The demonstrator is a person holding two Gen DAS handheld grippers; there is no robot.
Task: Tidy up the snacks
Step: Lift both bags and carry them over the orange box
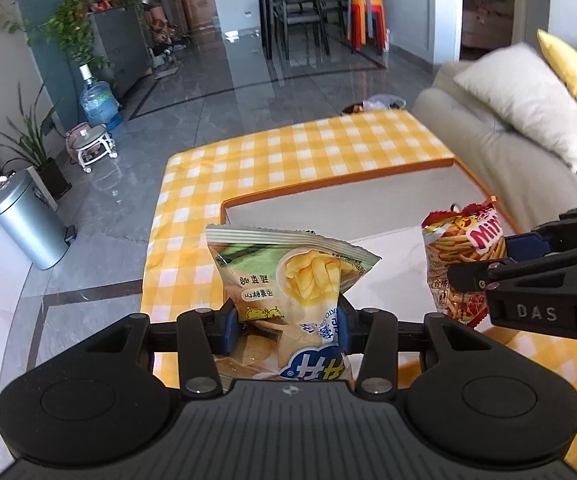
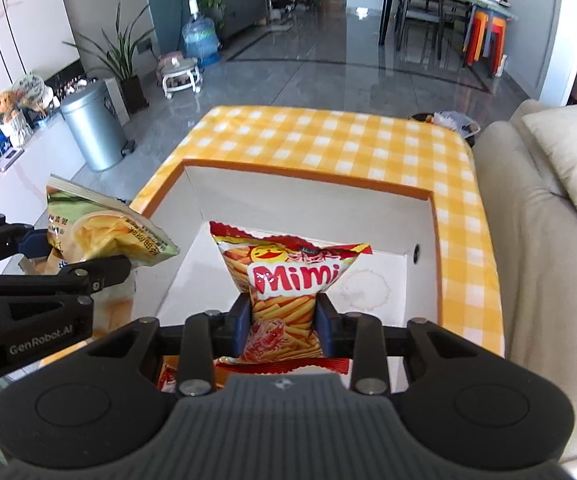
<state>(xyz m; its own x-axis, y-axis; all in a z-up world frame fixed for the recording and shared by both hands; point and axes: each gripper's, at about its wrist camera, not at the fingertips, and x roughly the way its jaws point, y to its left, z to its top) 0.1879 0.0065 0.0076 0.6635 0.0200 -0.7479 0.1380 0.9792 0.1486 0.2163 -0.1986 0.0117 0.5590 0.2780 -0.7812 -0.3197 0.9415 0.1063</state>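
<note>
My left gripper is shut on a green and white chip bag, held upright above the near left rim of a checkered storage box. My right gripper is shut on a red Mimi snack bag, held upright over the white inside of the box. The Mimi bag and right gripper show at the right of the left wrist view. The green bag and left gripper show at the left of the right wrist view.
A beige sofa with a white cushion stands to the right of the box. A metal bin, potted plants, a water jug and a small stool stand on the grey tile floor to the left. A dining table and chairs stand far behind.
</note>
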